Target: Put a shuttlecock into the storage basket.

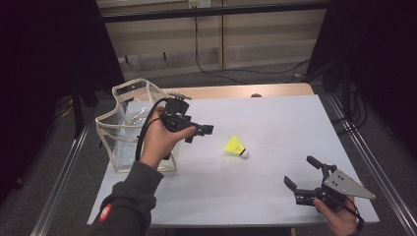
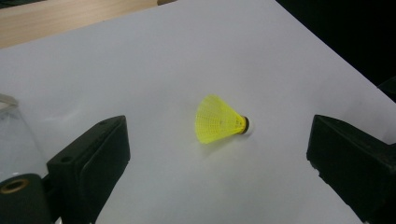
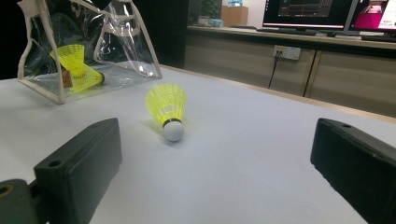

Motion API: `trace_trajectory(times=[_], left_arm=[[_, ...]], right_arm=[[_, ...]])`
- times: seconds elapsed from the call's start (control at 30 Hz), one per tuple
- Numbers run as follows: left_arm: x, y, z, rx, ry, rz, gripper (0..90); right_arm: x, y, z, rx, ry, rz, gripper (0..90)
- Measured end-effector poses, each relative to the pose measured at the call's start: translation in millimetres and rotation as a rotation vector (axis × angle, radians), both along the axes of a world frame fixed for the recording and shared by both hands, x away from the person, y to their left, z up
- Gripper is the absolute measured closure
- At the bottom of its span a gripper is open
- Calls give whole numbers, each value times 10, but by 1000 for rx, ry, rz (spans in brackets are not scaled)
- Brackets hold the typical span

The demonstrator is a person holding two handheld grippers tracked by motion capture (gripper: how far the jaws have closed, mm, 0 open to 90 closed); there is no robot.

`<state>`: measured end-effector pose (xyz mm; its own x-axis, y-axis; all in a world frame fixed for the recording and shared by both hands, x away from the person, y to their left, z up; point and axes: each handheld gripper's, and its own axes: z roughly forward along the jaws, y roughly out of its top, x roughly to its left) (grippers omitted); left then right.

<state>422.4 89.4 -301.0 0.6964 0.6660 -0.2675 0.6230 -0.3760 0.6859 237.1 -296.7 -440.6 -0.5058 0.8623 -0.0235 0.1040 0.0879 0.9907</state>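
Presumably for bagging: 1 yellow shuttlecock [image 1: 235, 146] lay on its side mid-frame on the counter [image 1: 275, 123], touching neither tool. Left tool [image 1: 196, 131] and right tool [image 1: 301, 175] were both spread wide, empty. Clear bag [image 1: 129, 123] stood at left, 2 shuttlecocks [image 3: 77, 65] inside.

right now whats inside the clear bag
Through the clear bag wall, two yellow shuttlecocks show inside, touching each other. The wall's glare and folds hide anything behind them.

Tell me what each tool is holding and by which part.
Nothing is held. The left tool and the right tool both stand open, and the yellow shuttlecock lies free on the table between them.
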Motion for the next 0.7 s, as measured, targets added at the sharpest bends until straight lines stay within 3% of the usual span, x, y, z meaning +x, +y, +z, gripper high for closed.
trace_trajectory(times=[0.7], left_arm=[[-41,-67,-207,-26,24,-19,41]], right_arm=[[10,16,-4,-4,0,8,19]])
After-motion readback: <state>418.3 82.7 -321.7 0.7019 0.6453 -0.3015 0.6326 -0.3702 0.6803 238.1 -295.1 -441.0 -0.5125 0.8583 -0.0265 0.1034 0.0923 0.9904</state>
